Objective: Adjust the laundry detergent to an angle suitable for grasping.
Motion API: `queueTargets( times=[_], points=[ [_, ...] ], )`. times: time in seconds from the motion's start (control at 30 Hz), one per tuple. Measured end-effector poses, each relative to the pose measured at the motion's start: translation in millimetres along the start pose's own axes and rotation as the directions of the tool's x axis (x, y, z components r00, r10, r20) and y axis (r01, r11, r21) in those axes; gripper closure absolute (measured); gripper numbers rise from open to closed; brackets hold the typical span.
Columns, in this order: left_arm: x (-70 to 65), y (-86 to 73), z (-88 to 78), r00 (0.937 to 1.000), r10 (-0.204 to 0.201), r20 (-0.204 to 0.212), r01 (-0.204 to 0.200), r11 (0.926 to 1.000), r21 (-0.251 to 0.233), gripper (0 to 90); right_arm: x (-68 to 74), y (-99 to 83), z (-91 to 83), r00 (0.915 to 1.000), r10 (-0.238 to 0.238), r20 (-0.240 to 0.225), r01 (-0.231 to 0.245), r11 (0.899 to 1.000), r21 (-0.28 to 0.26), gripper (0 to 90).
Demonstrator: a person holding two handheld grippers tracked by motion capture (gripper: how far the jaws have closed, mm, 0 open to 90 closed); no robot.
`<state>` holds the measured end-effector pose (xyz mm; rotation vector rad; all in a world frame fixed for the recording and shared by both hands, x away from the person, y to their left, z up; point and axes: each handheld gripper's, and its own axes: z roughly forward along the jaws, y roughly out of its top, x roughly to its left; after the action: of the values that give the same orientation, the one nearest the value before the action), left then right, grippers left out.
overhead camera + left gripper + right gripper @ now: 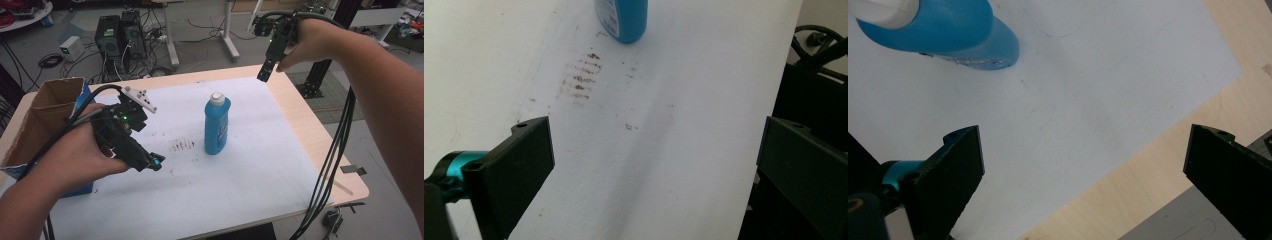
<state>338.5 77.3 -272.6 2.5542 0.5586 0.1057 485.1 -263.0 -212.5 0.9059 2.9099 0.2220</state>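
A blue bottle (217,126) with a white cap (217,98) stands upright in the middle of the white sheet (250,170) that covers the table. My left gripper (152,162) hovers low over the sheet, left of the bottle, open with nothing between its jaws. In the left gripper view the left gripper (654,165) points at the bottle's base (621,20) and the sheet. My right gripper (263,74) is held high over the table's far right part, jaws pointing down. In the right gripper view the right gripper (1083,170) is open and empty, with the bottle (948,30) far below.
An open cardboard box (47,117) stands at the table's left edge, behind my left hand. Brown smudges (183,145) mark the sheet just left of the bottle. Bare wooden table edge (320,140) runs along the right. Cables (335,155) hang from the right gripper.
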Motion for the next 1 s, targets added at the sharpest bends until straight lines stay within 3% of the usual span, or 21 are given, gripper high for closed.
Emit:
queueTargets(
  times=[0.17,0.37,0.53,0.6,0.73,1.0],
  points=[
    [-1.2,6.6,3.4,0.9981,-0.06,0.007,0.061,0.9969,-0.05,1.8,-0.2,-5.2,1.4,0.9999,0.012,-0.003,-0.012,1.0,-0.002,2.1],
    [-1.8,14.7,4.4,0.9938,-0.111,0.007,0.111,0.9879,-0.108,1.8,0.5,-5.3,4.2,0.9999,0.008,-0.008,-0.008,1.0,-0.001,2.1],
    [-2.2,27.4,5.9,0.9867,-0.162,0.003,0.161,0.9737,-0.162,1.7,0.0,-5.6,5.3,0.9999,0.011,-0.009,-0.011,1.0,0.002,2.1],
    [-3.6,33.6,7.4,0.9856,-0.169,0.0,0.166,0.9698,-0.179,1.7,-0.8,-6.4,5.9,0.9999,0.007,-0.008,-0.007,1.0,0.002,2.1],
    [-6.8,44.0,12.9,0.9856,-0.169,-0.005,0.165,0.9689,-0.185,1.7,-1.6,-8.3,7.4,0.9998,0.014,-0.011,-0.014,1.0,0.001,2.1],
    [-10.2,63.0,24.1,0.9791,-0.203,-0.02,0.194,0.9585,-0.209,1.7,-1.5,-10.2,13.2,0.9996,0.019,-0.02,-0.019,1.0,-0.003,2.1]
  ],
)
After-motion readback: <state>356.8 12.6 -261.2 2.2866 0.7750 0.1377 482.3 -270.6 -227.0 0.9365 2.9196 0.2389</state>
